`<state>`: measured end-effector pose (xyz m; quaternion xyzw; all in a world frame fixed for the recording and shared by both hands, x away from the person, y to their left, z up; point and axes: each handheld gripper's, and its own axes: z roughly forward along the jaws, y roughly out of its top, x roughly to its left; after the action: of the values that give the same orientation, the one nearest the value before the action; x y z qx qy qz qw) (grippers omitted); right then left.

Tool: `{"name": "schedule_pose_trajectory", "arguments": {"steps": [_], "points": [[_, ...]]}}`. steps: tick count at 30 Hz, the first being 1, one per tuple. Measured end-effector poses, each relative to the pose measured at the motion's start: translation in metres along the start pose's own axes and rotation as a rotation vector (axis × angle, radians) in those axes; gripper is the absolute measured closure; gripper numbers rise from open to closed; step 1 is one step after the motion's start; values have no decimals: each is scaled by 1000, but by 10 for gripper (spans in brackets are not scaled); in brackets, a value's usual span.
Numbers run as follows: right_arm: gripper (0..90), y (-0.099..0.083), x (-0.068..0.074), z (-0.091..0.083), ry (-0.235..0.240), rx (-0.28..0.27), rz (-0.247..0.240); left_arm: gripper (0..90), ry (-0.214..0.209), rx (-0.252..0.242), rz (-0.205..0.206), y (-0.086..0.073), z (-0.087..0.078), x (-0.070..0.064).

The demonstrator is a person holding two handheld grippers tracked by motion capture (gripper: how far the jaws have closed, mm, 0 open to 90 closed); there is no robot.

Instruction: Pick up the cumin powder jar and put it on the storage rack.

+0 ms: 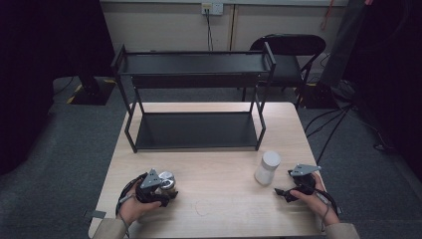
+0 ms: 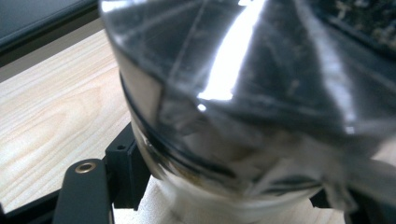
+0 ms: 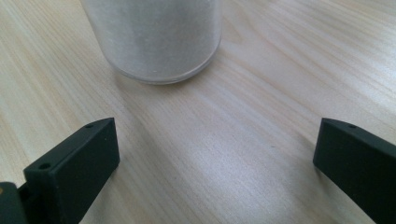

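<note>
Clamped in the left claw (image 1: pixel 166 191) near the tabletop's (image 1: pixel 224 199) front edge sits a shiny jar (image 2: pixel 243 107); right claw (image 3: pixel 215 172), jaws apart, should straddle the white jar (image 3: pixel 156 37) squarely before closing

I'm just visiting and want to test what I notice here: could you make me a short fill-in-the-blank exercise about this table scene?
1. The left hand-held gripper is closed around a shiny ____ jar.
2. The white jar stands upright on the table just in front of the ____ hand-held gripper.
3. The jaws of that hand-held gripper near the white jar stand ____.
4. The black rack at the far side of the table has ____ shelves.

Missing words: silver; right; open; two
</note>
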<state>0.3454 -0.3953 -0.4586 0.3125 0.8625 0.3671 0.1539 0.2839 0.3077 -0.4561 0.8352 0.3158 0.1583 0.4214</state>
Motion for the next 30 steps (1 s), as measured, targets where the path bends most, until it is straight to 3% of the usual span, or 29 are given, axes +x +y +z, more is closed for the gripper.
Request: {"name": "schedule_pose_trajectory", "arguments": {"steps": [10,18,19,24,30], "points": [[0,0,0,0,0,0,0,303,-4,0,4,7,-6,0],[0,0,0,0,0,0,0,304,-2,-15,-21,12,-15,4],[0,0,0,0,0,0,0,304,0,-16,-39,16,-20,6],[0,0,0,0,0,0,0,304,15,-21,-37,29,-30,9],[0,0,0,0,0,0,0,304,30,-46,-62,50,-45,12]]}}
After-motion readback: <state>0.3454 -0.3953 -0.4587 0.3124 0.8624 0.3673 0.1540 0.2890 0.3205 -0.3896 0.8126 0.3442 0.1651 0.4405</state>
